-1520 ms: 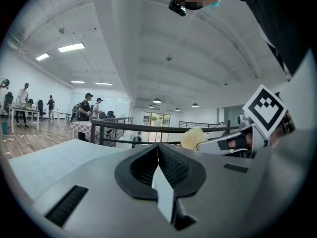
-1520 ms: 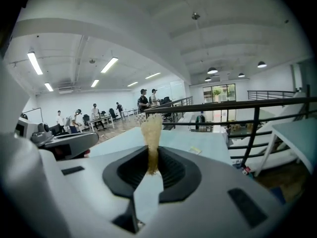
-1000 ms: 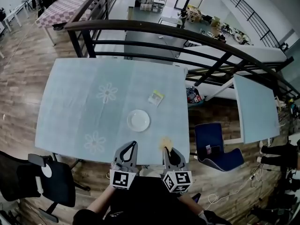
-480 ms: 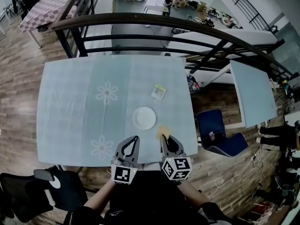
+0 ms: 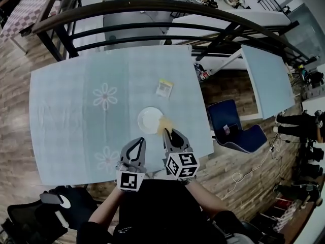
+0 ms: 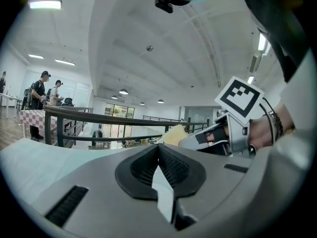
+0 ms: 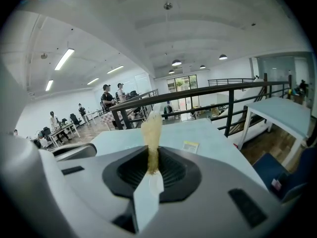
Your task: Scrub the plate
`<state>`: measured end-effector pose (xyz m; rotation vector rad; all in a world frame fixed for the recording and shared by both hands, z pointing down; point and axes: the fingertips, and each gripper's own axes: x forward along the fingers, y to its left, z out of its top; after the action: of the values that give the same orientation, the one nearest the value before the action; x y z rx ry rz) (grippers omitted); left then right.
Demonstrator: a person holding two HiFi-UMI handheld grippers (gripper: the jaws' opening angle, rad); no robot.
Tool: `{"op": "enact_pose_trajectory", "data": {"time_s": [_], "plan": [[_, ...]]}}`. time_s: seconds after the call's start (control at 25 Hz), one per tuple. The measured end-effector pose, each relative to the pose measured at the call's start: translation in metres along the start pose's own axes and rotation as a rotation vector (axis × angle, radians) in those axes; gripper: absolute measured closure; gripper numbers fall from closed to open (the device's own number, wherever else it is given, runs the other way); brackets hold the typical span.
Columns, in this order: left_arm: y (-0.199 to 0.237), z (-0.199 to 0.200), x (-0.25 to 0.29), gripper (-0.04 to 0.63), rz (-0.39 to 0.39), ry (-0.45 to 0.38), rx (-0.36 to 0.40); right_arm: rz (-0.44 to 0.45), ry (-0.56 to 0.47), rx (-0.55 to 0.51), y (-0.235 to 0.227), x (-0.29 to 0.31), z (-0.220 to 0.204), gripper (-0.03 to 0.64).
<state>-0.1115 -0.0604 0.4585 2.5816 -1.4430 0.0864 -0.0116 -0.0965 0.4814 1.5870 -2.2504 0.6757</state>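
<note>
Pinching a sponge (image 5: pixel 165 124) in its fingers, the right gripper (image 5: pixel 169 132) is hovering at the plate (image 5: pixel 148 120) rim; the left gripper (image 5: pixel 138 142) is idling closed, empty. Next, likely: pressing the sponge down.

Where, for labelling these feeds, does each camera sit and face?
Head view: on person's head, steeply down at table, plate; left tool, right tool show.
Left gripper view: on left tool, along shut jaws toward railing; right tool shows.
Right gripper view: on right tool, along jaws clamping sponge, over table.
Shared: sponge, in all.
</note>
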Motion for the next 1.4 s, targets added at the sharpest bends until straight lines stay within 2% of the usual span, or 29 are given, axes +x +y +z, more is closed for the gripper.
{"op": "enact_pose_trajectory", "data": {"time_s": [0.24, 0.44, 0.64, 0.92, 1.0, 1.12, 1.4], "plan": [[0.014, 0.000, 0.019, 0.583, 0.008, -0.023, 0.020, 0.000, 0.053, 0.025, -0.015, 0.043, -0.011, 0.560], [0.020, -0.010, 0.022, 0.583, 0.053, -0.007, -0.014, -0.001, 0.106, 0.052, -0.025, 0.068, -0.023, 0.560], [0.016, -0.015, 0.029, 0.583, 0.070, 0.017, 0.012, 0.043, 0.160, 0.077, -0.029, 0.089, -0.036, 0.560], [0.032, -0.019, 0.042, 0.583, 0.111, 0.026, 0.020, 0.089, 0.279, 0.089, -0.032, 0.143, -0.068, 0.560], [0.034, -0.020, 0.043, 0.583, 0.114, 0.033, 0.035, 0.088, 0.301, 0.078, -0.033, 0.153, -0.076, 0.561], [0.035, -0.028, 0.045, 0.583, 0.123, 0.073, 0.008, 0.094, 0.334, 0.084, -0.034, 0.168, -0.086, 0.560], [0.031, -0.035, 0.060, 0.583, 0.099, 0.085, 0.020, 0.096, 0.383, 0.069, -0.035, 0.193, -0.099, 0.560]]}}
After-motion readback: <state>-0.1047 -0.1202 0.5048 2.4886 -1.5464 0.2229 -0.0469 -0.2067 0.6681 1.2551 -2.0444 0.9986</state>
